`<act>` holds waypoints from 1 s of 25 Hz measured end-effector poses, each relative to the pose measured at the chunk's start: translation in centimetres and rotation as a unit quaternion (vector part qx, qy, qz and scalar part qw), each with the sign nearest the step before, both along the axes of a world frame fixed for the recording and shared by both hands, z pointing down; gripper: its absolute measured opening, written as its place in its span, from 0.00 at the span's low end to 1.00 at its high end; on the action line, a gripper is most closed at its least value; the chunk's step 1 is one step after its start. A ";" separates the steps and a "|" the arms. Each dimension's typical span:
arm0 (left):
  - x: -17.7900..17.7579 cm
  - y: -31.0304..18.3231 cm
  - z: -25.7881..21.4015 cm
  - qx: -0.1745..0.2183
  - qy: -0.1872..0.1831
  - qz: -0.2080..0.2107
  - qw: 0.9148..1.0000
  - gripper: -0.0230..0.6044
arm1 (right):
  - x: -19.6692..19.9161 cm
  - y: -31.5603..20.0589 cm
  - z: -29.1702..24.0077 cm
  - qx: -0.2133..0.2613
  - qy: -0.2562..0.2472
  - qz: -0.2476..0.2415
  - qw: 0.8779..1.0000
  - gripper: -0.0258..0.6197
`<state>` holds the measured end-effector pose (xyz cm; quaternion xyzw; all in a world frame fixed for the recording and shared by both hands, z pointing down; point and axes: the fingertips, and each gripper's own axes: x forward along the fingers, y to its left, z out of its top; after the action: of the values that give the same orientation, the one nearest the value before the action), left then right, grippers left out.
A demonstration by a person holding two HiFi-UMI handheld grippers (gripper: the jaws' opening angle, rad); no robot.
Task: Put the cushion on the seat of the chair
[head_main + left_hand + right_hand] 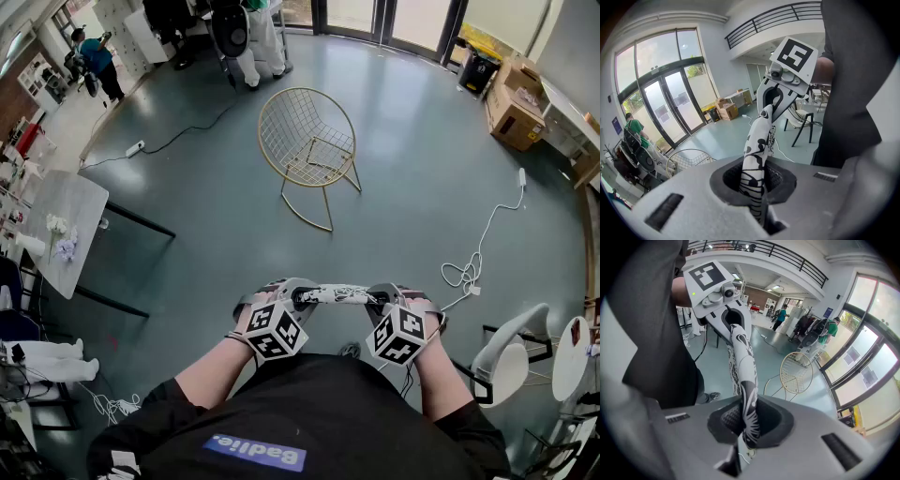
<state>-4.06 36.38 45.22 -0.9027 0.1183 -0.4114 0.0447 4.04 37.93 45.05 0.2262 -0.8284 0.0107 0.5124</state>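
Cushion (334, 295): black-and-white print, thin, held up in the air close in front of the person, stretched level between the two grippers.
Left gripper (298, 300): jaws clamped tight on the cushion's left end.
Right gripper (377, 302): jaws clamped tight on its right end.
Chair (307, 141): gold wire, on the floor (206, 206), well ahead of the cushion.

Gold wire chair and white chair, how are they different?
The gold wire chair is see-through mesh; the white chair is a solid shell. The gold wire chair has thin gold legs; the white chair has black ones. The gold wire chair stands alone mid-floor, ahead; the white chair sits at the right edge. Both stand on the floor, and the cushion lies on neither.
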 end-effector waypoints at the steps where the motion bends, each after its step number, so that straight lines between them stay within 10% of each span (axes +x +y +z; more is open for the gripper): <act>1: 0.1 0.0 0.0 0.000 0.000 0.000 1.000 0.07 | 0.1 0.0 0.0 0.000 0.000 -0.001 1.000 0.10; 25: 6.0 -0.2 0.7 0.011 -0.011 -0.045 0.999 0.07 | 6.1 -0.8 0.9 0.019 -0.007 -0.042 0.999 0.10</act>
<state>1.96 36.15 45.91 -0.8913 0.1632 -0.4214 0.0374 10.13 37.10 45.97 0.2010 -0.8407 -0.0247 0.5022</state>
